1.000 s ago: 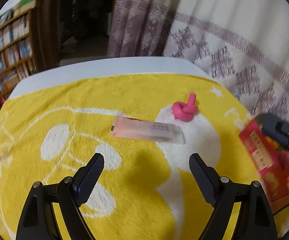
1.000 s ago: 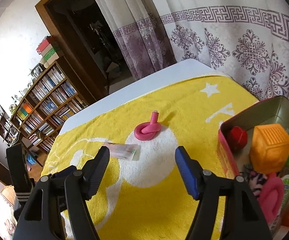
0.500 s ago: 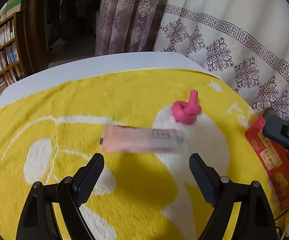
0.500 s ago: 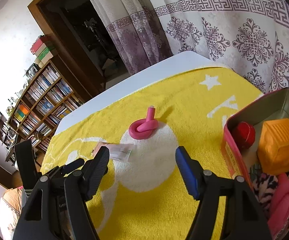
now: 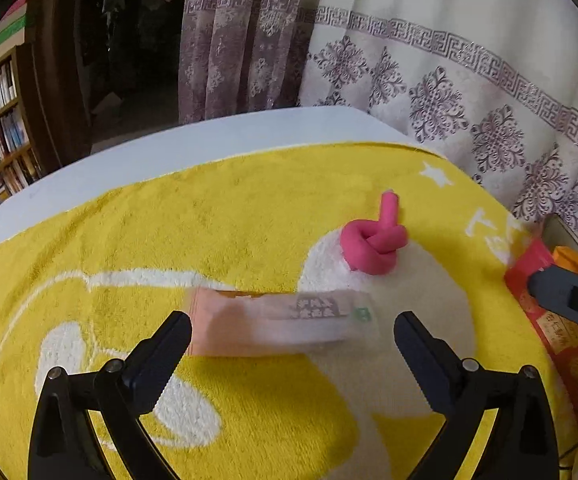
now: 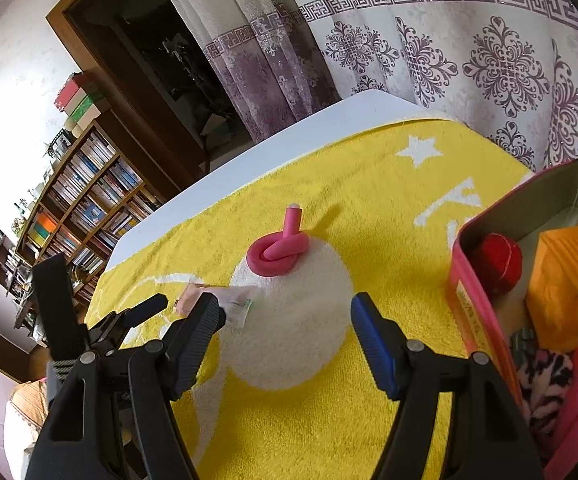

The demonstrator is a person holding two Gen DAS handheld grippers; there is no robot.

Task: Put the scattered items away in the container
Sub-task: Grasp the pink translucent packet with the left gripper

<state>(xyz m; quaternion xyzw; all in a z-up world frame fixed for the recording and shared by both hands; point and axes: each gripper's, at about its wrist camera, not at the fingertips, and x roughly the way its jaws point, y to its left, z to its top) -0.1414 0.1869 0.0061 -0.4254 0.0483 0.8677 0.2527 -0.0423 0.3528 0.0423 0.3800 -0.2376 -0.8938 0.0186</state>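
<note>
A flat pink-and-clear sachet (image 5: 281, 320) lies on the yellow towel (image 5: 249, 216), just ahead of and between the fingertips of my left gripper (image 5: 291, 336). Its jaws are opening wide and the pads do not press on the sachet. Beyond the sachet rests a pink knotted foam tube (image 5: 373, 244). My right gripper (image 6: 287, 316) hovers open and empty over the white patch, a little short of the knotted tube (image 6: 279, 254). Its left finger hides part of the sachet (image 6: 237, 304). The red tin (image 6: 469, 292) stands at the right.
The tin holds a red ball (image 6: 497, 260), an orange block (image 6: 565, 280) and pink and zebra-striped items. The white table edge (image 5: 209, 148) runs behind the towel, with patterned curtains (image 5: 469, 80) beyond. A bookshelf (image 6: 89, 208) stands far left.
My left gripper has moved forward and down to the sachet, and its jaws have widened. The right gripper has sunk slightly toward the knotted tube.
</note>
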